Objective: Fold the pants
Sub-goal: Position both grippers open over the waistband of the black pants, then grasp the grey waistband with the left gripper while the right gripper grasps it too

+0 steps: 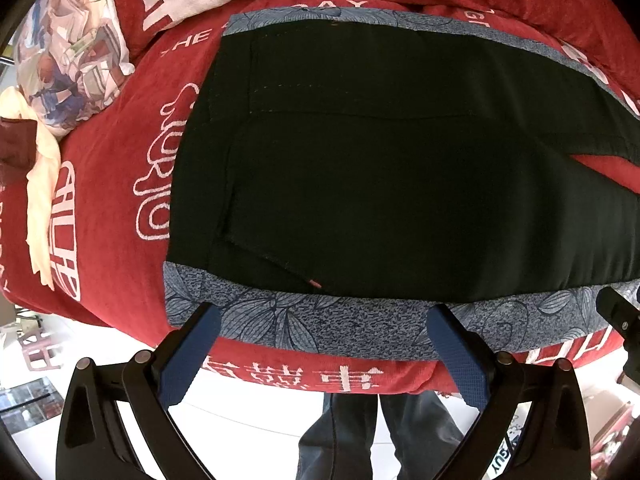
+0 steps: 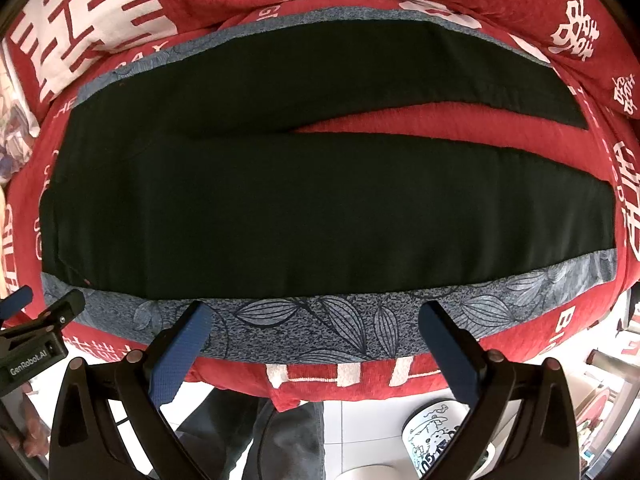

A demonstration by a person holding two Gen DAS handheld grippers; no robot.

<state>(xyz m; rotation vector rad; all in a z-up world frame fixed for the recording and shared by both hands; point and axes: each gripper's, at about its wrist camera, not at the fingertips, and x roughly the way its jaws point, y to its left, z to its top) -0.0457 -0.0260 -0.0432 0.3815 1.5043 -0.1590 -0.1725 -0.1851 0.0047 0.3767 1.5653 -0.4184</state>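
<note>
— Jaws on both sides stand wide apart, gripping nothing. On the left gripper (image 1: 324, 320) the blue pads (image 1: 188, 356) hang over the near edge of the pants (image 1: 380, 184), above the patterned side stripe (image 1: 320, 322); whether they touch the cloth I cannot tell.

— And the right gripper (image 2: 316, 320)?

— Same posture: its fingers (image 2: 184, 350) are spread over that same grey-blue leaf-print stripe (image 2: 340, 328), further along the leg. Nothing sits between them.

— Where do the pants lie?

— Flat on a red blanket (image 1: 104, 200) printed with white lettering, on a bed. They are black, with a stripe down each outer seam. The left wrist view looks at the waist end, where a back pocket (image 1: 280, 220) with visible stitching shows. The right wrist view takes in the whole length: the two legs lie side by side and part toward the hems, with a wedge of red blanket (image 2: 420, 118) showing between them.

— Anything else around?

— A pillow (image 1: 68, 56) with a colourful print at the far left, a pale yellow cloth (image 1: 40, 208) beside it, and below the bed edge the person's legs in jeans (image 1: 348, 436) over a white tiled floor (image 1: 248, 412). Each camera catches the other gripper at its edge.
</note>
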